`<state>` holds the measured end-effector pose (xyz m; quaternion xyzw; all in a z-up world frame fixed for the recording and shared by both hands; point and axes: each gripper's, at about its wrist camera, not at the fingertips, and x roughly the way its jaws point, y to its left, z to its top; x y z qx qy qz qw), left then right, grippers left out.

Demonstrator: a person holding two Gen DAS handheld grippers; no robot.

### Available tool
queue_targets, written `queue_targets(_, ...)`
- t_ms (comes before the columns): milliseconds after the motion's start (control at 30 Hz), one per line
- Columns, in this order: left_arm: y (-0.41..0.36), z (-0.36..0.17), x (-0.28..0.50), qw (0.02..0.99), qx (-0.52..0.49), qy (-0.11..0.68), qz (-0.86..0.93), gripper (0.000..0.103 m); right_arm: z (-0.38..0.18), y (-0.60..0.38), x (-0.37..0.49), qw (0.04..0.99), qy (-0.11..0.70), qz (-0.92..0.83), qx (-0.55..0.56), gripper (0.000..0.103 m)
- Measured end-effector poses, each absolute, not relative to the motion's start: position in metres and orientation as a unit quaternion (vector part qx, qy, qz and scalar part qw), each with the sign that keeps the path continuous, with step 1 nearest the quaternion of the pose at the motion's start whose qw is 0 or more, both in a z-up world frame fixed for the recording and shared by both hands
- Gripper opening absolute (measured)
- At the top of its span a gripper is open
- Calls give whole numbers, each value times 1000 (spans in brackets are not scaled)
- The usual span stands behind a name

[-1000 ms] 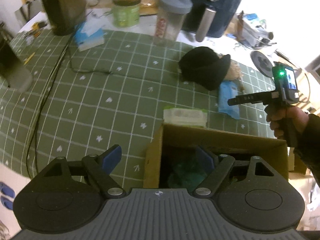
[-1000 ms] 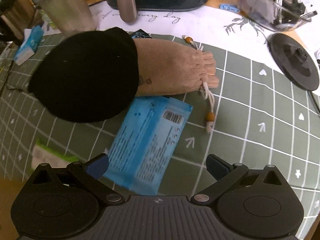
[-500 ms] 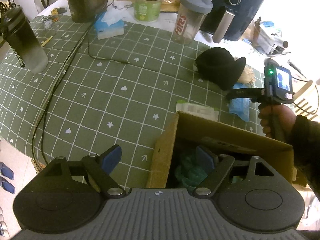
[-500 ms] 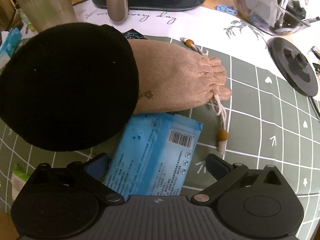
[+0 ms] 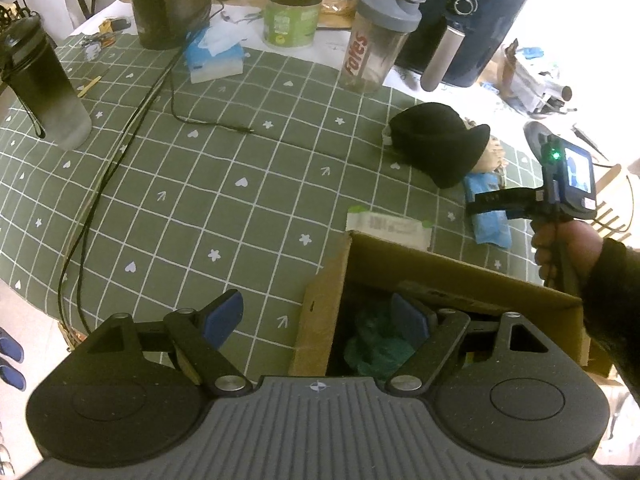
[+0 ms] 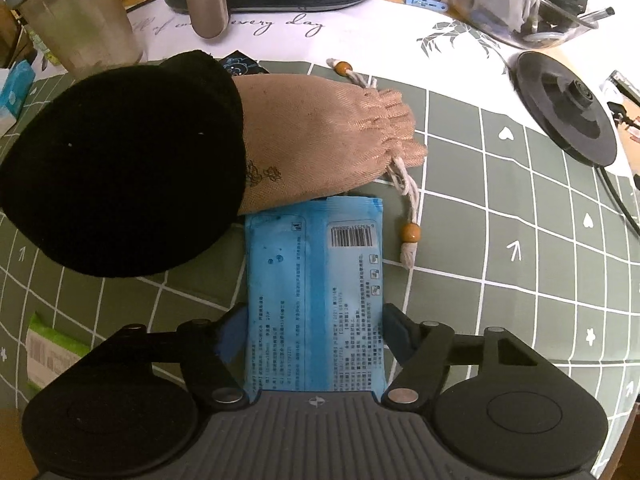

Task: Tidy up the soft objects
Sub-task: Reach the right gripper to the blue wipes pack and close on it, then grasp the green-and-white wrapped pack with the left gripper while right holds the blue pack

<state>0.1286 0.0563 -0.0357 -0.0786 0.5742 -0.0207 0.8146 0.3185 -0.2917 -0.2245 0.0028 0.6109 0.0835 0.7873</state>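
Two grippers are in use over a green checked tablecloth (image 5: 224, 184). Reference landmark: the open brown cardboard box (image 5: 432, 264) at the near edge of that cloth.

Right gripper (image 6: 314, 332): positioned beyond the far side of the box, pointing steeply down. Its jaws have just been closing and now bracket the near end of a flat blue plastic wipes packet (image 6: 316, 280); the blue pads sit at the packet's two long edges, apparently in contact. The packet lies flat on the cloth. Straddling its narrow width is judged to be the approach because the soft pack will compress there and lift without folding.

Beyond the packet, farther from the box, a tan drawstring fabric pouch (image 6: 324, 136) touches the packet's far end, and a black knitted beanie (image 6: 120, 164) overlaps the pouch. Both remain to be collected.

Left gripper (image 5: 316, 318): hovers above the box's left wall, jaws wide with nothing between them. A crumpled green soft item (image 5: 376, 344) already lies inside the box.

A white and green wipes pack (image 5: 388, 224) lies against the far wall of the box.
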Motion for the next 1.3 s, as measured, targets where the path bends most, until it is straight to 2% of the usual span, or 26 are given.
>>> queue_targets(367, 51, -33, 133, 820, -70, 568, -32, 82, -227, -291, 323, 774, 627, 86, -1, 73)
queue_targets(500, 48, -32, 137, 821, -65, 565, -39, 82, -229, -290, 327, 782, 618, 81, 0, 81)
queue_targets(567, 46, -30, 140, 823, -59, 564, -42, 82, -229, -289, 327, 784, 616, 80, -1, 78)
queue_targets(600, 45, -29, 142, 823, -55, 563, -44, 82, -227, -288, 326, 784, 615, 80, -1, 72)
queue_targets(733, 39, -24, 151, 826, -40, 560, -52, 82, -224, -291, 325, 780, 620, 84, 2, 67)
queue_targets(1300, 4, -30, 207, 796, 53, 593, -108, 82, -201, -326, 303, 779, 615, 109, 56, 66)
